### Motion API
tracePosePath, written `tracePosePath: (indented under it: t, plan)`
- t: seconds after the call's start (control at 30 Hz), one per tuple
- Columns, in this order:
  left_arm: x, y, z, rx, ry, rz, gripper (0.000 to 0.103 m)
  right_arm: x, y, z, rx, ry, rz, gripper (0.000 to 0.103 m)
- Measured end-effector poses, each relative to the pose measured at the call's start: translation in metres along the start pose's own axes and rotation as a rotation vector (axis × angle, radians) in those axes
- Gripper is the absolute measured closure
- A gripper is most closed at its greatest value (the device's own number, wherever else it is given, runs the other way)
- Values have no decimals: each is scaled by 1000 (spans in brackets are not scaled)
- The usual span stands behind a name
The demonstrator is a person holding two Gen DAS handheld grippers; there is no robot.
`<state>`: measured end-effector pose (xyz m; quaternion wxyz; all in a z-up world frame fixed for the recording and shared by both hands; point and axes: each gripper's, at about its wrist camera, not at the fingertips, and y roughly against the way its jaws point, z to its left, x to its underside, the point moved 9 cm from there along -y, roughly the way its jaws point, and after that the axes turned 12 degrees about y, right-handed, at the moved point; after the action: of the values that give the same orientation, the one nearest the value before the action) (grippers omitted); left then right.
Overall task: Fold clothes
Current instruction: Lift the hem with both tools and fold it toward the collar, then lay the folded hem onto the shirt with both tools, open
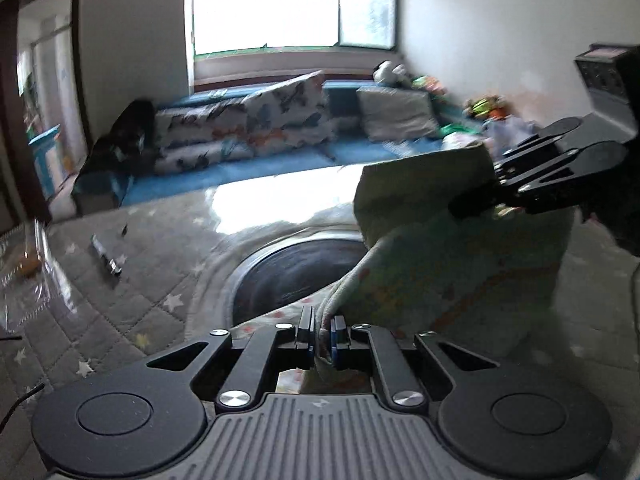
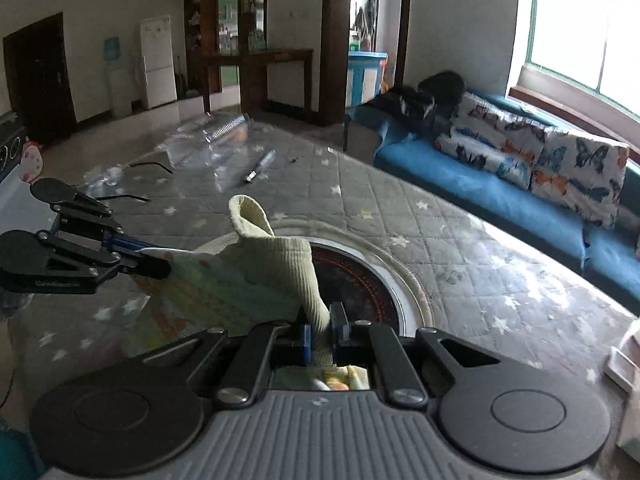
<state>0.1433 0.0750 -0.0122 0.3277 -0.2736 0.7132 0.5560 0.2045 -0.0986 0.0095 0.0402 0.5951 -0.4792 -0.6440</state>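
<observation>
left tool (image 1: 321, 334) clamps garment (image 1: 460, 280) | right tool (image 1: 472, 204) too (blurred)

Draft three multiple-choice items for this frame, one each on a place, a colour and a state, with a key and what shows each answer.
1. Where is the round dark inset?
A. set in the star-quilted table cover
B. on the sofa
C. on the windowsill

2. What colour is the sofa seat?
A. red
B. blue
C. white

3. How is the pale printed garment held?
A. lying flat, untouched
B. by one gripper only
C. pinched by both the left gripper and the right gripper

Key:
1 A: the star-patterned quilt surrounds the inset in both views.
2 B: the seat under the butterfly cushions is blue.
3 C: each wrist view shows cloth between its own closed fingers and the other gripper clamped on the far edge.
</observation>
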Motion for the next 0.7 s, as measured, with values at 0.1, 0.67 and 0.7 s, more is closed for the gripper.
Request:
tracePosePath:
  t: [0.1, 0.67, 0.7]
  plan:
    - [3, -31, 17, -29, 32, 57, 95, 6, -34, -11, 16, -53, 15, 94]
    - [8, -80, 48, -119, 75, 142, 84, 90, -34, -34, 130, -247, 66, 80]
    - [7, -80, 49, -123, 78, 144, 83, 98, -36, -39, 141, -271, 75, 81]
